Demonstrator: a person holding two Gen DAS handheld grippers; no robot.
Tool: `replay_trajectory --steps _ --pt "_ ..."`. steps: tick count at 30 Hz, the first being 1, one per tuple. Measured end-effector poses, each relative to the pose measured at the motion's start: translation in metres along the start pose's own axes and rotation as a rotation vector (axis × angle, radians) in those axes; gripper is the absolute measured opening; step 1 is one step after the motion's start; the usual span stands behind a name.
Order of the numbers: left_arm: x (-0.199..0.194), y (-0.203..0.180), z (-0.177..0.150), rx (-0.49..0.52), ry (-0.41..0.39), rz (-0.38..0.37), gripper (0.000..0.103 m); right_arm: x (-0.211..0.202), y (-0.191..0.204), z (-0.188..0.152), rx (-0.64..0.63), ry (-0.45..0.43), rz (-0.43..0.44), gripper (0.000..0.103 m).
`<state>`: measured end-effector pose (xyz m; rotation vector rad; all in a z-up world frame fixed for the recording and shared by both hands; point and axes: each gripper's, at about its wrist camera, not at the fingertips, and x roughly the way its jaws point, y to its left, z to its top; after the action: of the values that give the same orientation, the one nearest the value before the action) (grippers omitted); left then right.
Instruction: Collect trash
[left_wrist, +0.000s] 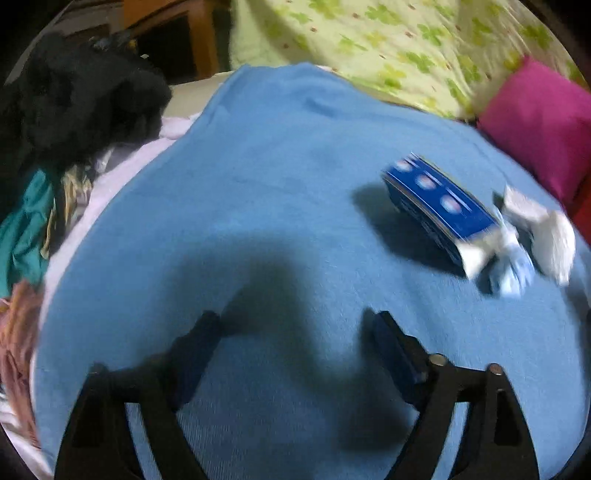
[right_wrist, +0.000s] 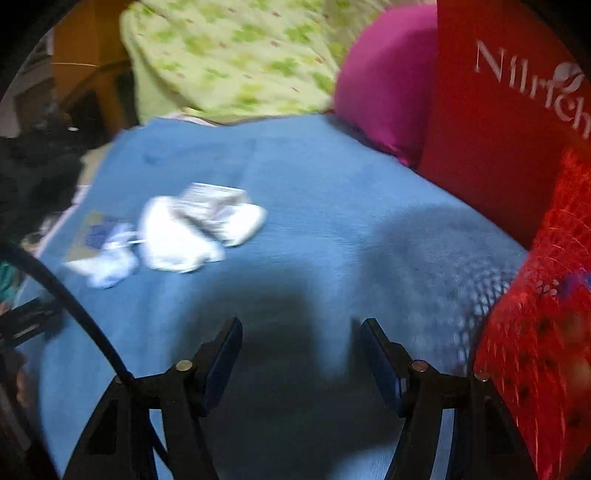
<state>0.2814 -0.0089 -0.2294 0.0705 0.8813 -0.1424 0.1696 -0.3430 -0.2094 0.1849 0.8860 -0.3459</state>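
Blanket (left_wrist: 280, 177) plain mid-blue. Box (left_wrist: 439, 201) dark blue w/ white-pink round spots, white end. Wads (right_wrist: 173, 236) white, one pale blue (left_wrist: 511, 271). Sheet (left_wrist: 388, 40) pale yellow-green w/ green clover print, small red dots. Pillow (right_wrist: 384, 85) magenta. Bag (right_wrist: 487, 140) red, white lettering. Mesh (right_wrist: 543, 332) red. Cloth (left_wrist: 70, 96) black. Claws (left_wrist: 295, 325) (right_wrist: 301, 328) black, dark blue pads.

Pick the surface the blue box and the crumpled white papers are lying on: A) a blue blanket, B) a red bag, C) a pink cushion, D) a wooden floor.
A: the blue box and the crumpled white papers lie together on the blue blanket; the pink cushion and the red bag stand apart at its edge.
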Motion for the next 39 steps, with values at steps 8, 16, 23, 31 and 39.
replay_trajectory --steps 8,16,23,31,39 --pt "0.029 -0.007 0.021 0.05 -0.002 0.084 0.103 0.045 0.001 0.034 0.016 -0.003 -0.013 0.103" --pt "0.029 -0.002 0.018 0.032 -0.005 0.047 0.103 0.048 0.001 0.034 0.026 -0.008 -0.002 0.103" --pt "0.034 0.001 0.02 0.03 -0.008 0.046 0.103 0.047 0.003 0.033 0.027 -0.008 -0.003 0.103" --pt "0.034 0.001 0.02 0.029 -0.009 0.047 0.103 0.046 0.004 0.033 0.027 -0.008 -0.002 0.103" --pt "0.034 0.001 0.02 0.029 -0.009 0.047 0.103 0.046 0.004 0.032 0.019 -0.01 -0.001 0.103"
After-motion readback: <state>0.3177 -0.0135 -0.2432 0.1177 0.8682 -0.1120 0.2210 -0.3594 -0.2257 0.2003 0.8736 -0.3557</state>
